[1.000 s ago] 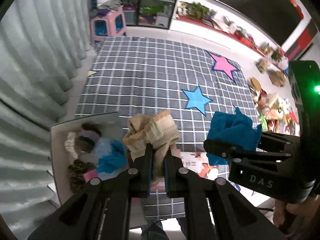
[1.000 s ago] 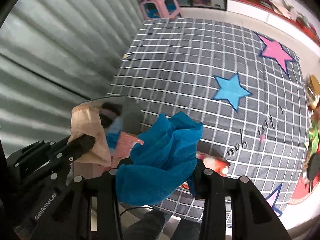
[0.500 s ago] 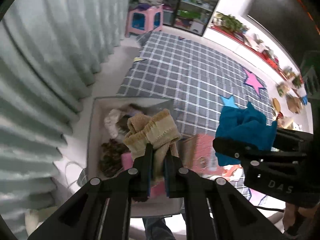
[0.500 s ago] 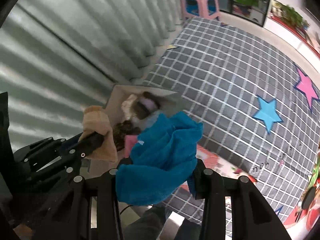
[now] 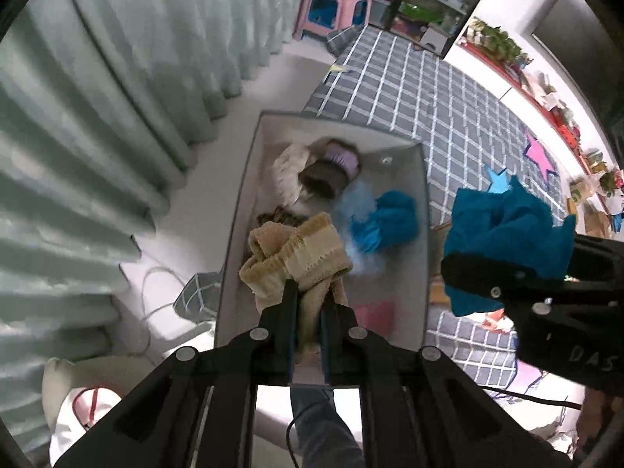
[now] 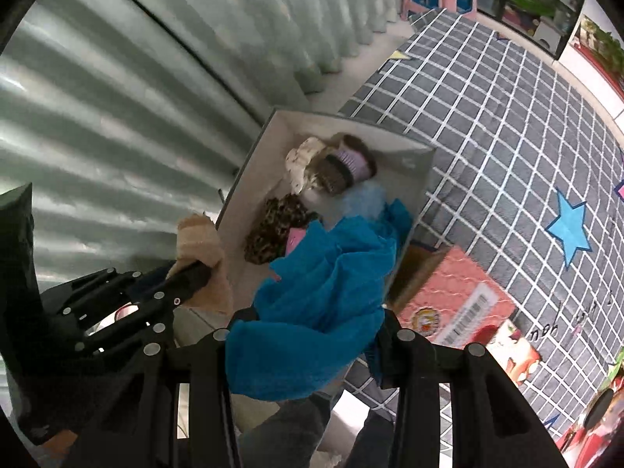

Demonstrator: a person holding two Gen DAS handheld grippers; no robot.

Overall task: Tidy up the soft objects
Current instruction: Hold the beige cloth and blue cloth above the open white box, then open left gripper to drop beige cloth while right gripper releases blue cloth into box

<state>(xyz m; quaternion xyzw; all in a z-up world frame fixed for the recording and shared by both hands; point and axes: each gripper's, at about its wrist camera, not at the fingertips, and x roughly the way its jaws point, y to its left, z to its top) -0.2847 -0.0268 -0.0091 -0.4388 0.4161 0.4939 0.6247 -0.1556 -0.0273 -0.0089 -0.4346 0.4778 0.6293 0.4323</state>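
Beige knitted cloth (image 5: pixel 296 257) bunched and pinched between the closed fingers of the left gripper (image 5: pixel 310 304), held above the near half of the open grey box (image 5: pixel 423 234) — not yet let go. Teal fleece cloth (image 6: pixel 312 304) wadded and clamped in the right gripper (image 6: pixel 312 347), fingers pressed into its sides, hanging over the box's right wall and the pink carton (image 6: pixel 456 304) just beside it.

Already inside the box: a cream cloth (image 5: pixel 288 171) and a brown-and-lilac roll (image 5: pixel 331 167) at the far end, a leopard-print piece (image 6: pixel 273 230) along the left wall, a pale blue tuft (image 5: pixel 357 202) touching another teal item (image 5: pixel 390 218), something pink (image 5: pixel 374 312) near the front. Blurred, so no finer detail.

Judged well along — several soft things packed, two more carried and poised for dropping. Left to do, as far as shown: lower and release both cloths into the free space at the near end. Beyond the box, only the grey checked mat (image 6: pixel 507 124) with stars, no loose soft items visible on it; pale curtain (image 5: pixel 97 97) to the left.
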